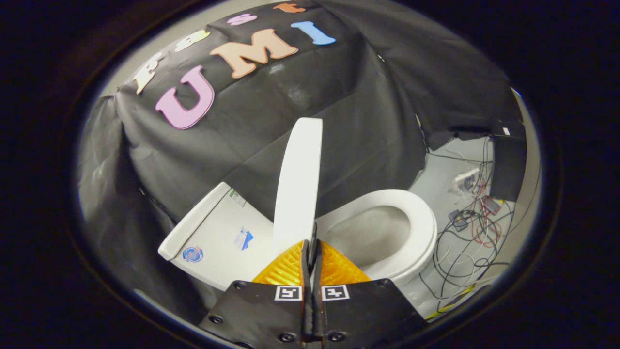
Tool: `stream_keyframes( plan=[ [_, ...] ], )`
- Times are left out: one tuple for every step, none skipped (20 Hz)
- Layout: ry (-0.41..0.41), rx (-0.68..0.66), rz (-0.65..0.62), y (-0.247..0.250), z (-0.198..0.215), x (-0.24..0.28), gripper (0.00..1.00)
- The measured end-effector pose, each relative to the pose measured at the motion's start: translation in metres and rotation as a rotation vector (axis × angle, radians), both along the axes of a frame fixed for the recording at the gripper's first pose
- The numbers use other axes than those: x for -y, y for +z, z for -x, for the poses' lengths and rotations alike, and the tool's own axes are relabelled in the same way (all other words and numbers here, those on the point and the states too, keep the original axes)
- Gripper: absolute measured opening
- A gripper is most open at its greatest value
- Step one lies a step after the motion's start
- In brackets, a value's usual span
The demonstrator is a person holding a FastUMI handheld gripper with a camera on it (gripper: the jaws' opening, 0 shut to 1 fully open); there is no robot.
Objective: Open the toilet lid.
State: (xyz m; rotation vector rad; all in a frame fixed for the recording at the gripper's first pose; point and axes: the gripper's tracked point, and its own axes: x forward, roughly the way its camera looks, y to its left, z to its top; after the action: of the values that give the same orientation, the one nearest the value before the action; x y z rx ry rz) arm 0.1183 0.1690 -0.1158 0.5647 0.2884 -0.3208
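The white toilet lid [298,184] stands raised and shows edge-on, rising straight up from just ahead of my fingertips. To its right lie the white seat ring [422,228] and the open bowl [368,237]. To its left is the white tank [218,237] with small stickers on it. My gripper [312,240] is shut, its fingers pressed together with nothing between them. The tips sit at the lid's lower edge; I cannot tell if they touch it.
Black cloth walls close in behind the toilet and on the left. On the pale floor to the right of the bowl lie tangled cables [465,232] and small devices, with a black box [508,165] beyond them.
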Motion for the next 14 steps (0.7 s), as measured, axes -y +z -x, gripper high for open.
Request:
stream_keyframes(
  plan=[
    [0.004,-0.003,0.019,0.002,0.0,-0.001,0.0],
    [0.003,-0.006,0.03,0.004,-0.002,-0.002,0.0],
    [-0.001,-0.002,0.038,0.008,-0.003,-0.004,0.0],
    [-0.001,-0.008,0.053,0.009,-0.005,-0.006,0.01],
    [-0.004,-0.019,0.081,0.009,-0.005,-0.007,0.0],
    [-0.002,-0.037,0.11,0.009,-0.005,-0.008,0.01],
    [0.008,-0.045,0.133,0.011,-0.005,-0.01,0.0],
    [0.02,-0.044,0.15,0.016,-0.008,-0.014,0.01],
    [0.032,-0.047,0.169,0.021,-0.01,-0.02,0.01],
    [0.042,-0.048,0.203,0.025,-0.012,-0.024,0.01],
    [0.053,-0.058,0.244,0.027,-0.014,-0.028,0.01],
    [0.065,-0.065,0.289,0.03,-0.016,-0.031,0.01],
    [0.076,-0.077,0.328,0.032,-0.018,-0.034,0.0],
    [0.081,-0.087,0.354,0.033,-0.02,-0.035,0.0]
  ],
)
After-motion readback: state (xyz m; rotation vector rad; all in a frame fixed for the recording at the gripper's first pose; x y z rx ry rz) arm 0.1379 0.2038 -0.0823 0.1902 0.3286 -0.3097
